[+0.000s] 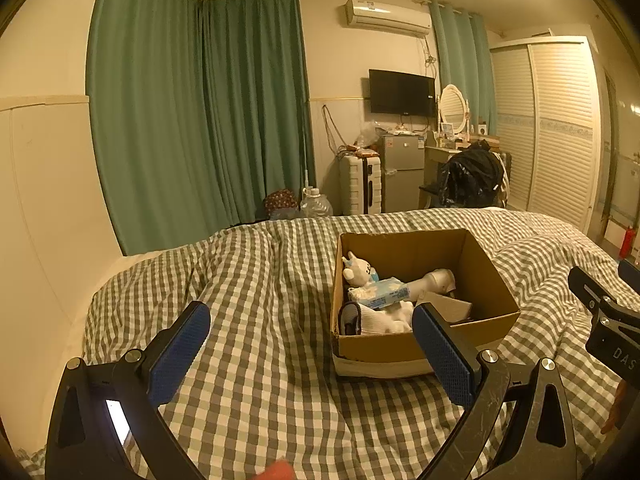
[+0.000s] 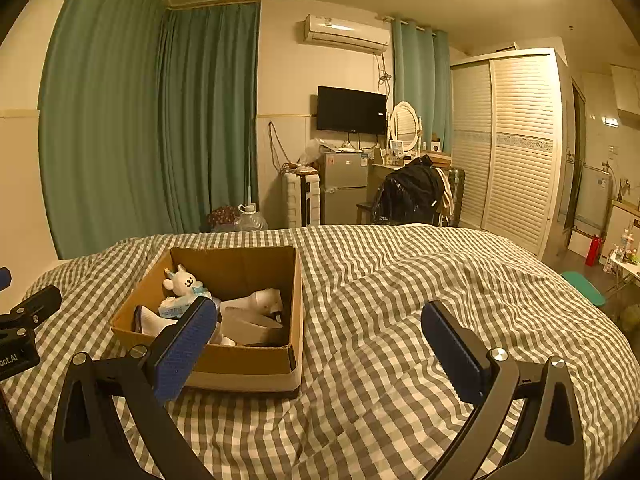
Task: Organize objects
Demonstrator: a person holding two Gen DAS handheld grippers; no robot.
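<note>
Bed (image 1: pixel 260 280) with grey-white checked duvet fills the lower part of both views, rumpled, ridge of folds toward its right side. Open cardboard box (image 1: pixel 484 276) sits on the duvet around the middle of the bed, closer to the near edge than to the foot, flaps open, top unobstructed.

Inside the box, all loosely piled: white hair-dryer-shaped thing (image 2: pixel 262 300) lying on its side at the far-right part; pale folded card or paper piece (image 2: pixel 248 326) at the near-right corner; blue-and-white tissue pack (image 1: pixel 384 292) in the middle, resting on other items; white sock or cloth (image 1: pixel 378 320) at the near-left corner, dark item beside it, can't tell what; small white plush bunny (image 2: pixel 182 280) propped at the far-left corner, leaning on the box wall.

Left hand-held gripper (image 1: pixel 312 344) spread wide, nothing between its blue pads, hovering over the duvet just left of the box. Right hand-held gripper (image 2: pixel 320 342) likewise wide apart, holding nothing, just right of the box.
</note>
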